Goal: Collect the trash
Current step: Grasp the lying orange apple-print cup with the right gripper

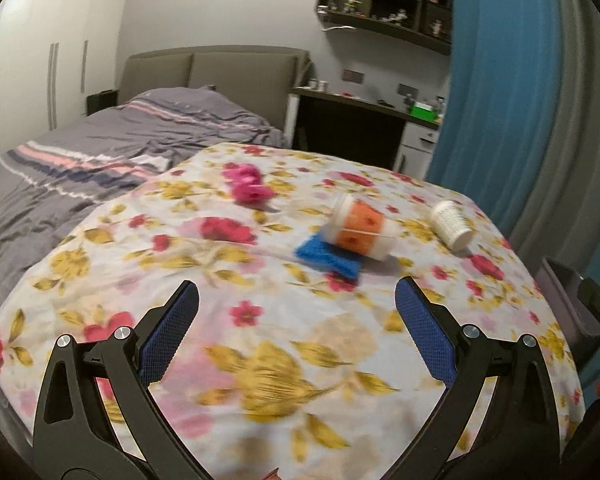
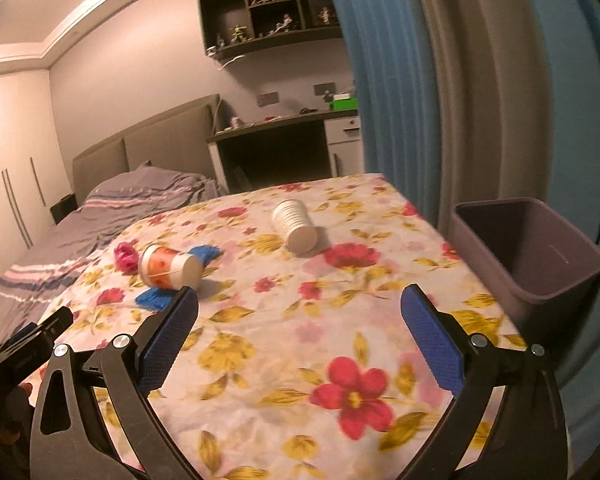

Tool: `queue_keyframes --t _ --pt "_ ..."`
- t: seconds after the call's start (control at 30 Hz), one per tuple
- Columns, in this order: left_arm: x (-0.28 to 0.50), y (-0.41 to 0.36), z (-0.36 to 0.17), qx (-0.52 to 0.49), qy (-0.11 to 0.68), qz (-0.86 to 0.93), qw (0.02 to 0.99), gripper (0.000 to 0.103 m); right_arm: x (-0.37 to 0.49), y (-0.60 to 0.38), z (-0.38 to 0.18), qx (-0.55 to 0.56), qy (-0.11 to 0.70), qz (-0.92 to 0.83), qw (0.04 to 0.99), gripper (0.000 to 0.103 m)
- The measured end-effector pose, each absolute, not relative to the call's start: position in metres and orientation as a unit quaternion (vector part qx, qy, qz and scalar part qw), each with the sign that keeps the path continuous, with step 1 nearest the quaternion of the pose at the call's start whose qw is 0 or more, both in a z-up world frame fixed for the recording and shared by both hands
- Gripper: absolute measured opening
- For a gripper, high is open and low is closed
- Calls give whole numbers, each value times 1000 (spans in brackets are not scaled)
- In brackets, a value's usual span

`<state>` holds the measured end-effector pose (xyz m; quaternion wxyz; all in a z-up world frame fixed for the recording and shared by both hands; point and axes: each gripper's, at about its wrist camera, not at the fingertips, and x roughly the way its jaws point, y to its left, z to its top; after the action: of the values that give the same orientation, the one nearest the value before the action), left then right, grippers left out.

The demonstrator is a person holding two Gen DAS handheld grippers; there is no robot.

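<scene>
Left wrist view: an orange-and-white paper cup (image 1: 359, 231) is seen lying on its side near the middle of the flowered tabletop (image 1: 260, 360), resting on a blue cloth (image 1: 327, 257). A white ribbed cup (image 1: 451, 223) lies toppled toward the right edge, and a pink crumpled piece (image 1: 247, 184) toward the far edge. The left gripper (image 1: 296, 296) is spread wide and empty; the right gripper (image 2: 298, 300) is likewise released, with nothing held. A purple bin (image 2: 556, 280) is set at the right edge. The cups are judged light, thin-walled and easily crushed or rolled; a gentle hold across the body is advised. No writing can be read.
</scene>
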<state>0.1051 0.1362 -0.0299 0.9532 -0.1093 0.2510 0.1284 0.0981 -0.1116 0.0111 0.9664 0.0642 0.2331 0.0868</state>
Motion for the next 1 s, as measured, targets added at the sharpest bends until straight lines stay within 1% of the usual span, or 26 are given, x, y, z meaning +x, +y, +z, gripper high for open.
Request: queue_keyframes --t 0.33,0.67,1.0 --pt "98 199 -39 -132 249 186 941 97 125 -38 5 41 257 132 956 97" --pt "107 261 -46 -152 252 239 925 97 178 53 -13 25 294 154 943 97" --pt "133 283 -61 -173 275 233 917 97 234 98 -29 27 326 121 937 97"
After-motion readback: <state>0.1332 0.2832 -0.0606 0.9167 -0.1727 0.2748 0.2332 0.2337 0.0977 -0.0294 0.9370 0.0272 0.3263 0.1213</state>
